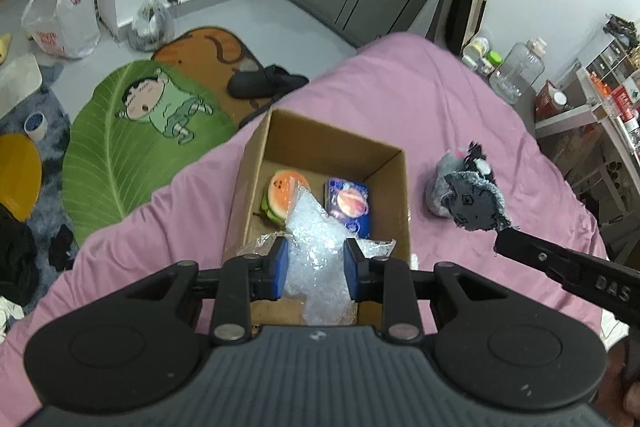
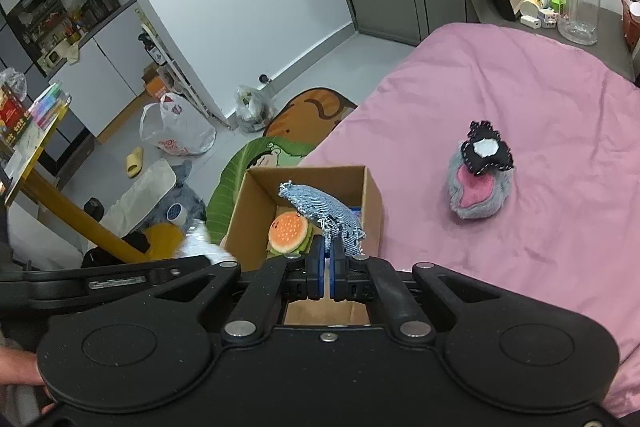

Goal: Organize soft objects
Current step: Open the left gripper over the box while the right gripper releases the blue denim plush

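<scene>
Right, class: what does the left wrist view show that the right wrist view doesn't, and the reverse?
Only left wrist: the left gripper shut on bubble wrap, and a blue pack in the box.

Only right wrist: the right gripper shut on a denim patch, a yellow slipper.

Both: box, burger toy, grey plush, pink bedsheet.

I see the open cardboard box mid-frame on pink bedding, holding a burger plush at left and a blue packet at right. Crumpled bubble wrap hangs over its near edge. My denim patch dangles above it. A grey furry plush lies apart, right.
</scene>
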